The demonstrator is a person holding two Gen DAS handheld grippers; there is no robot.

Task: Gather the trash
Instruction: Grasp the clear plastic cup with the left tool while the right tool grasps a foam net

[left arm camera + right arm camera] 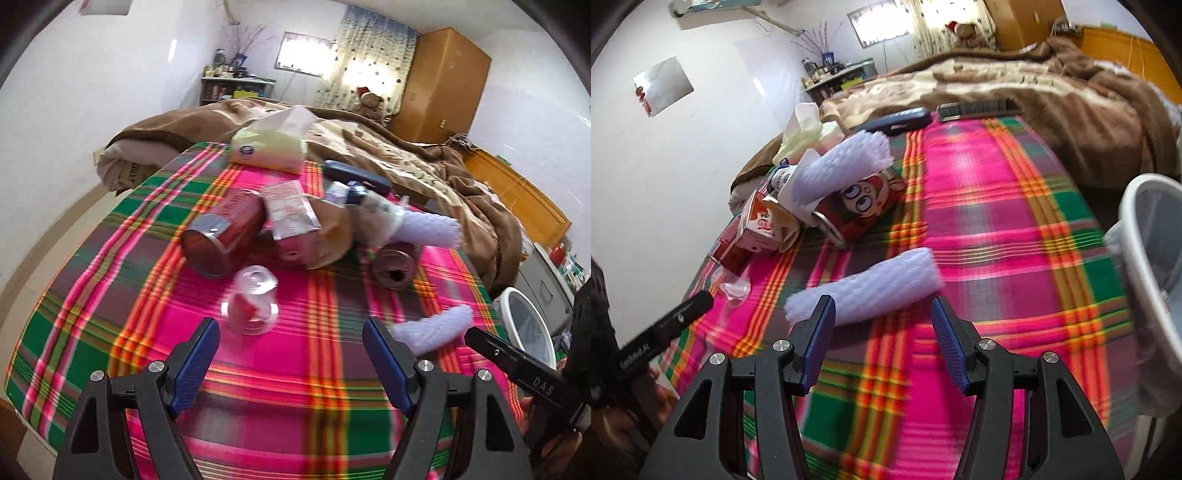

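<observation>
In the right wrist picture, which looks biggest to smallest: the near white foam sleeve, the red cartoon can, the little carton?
1. Near white foam sleeve, though closeness to the camera enlarges it.
2. Red cartoon-face can.
3. Small red-and-white carton.

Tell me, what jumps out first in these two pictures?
The bright pink, green and orange plaid cloth fills both views. On it, toward the far side, lies a heap of trash: a red can on its side, a small carton and white foam netting, the nearest piece lying alone just ahead of the right gripper. A white bin waits at the right edge; both grippers' blue-padded jaws stand open.
</observation>
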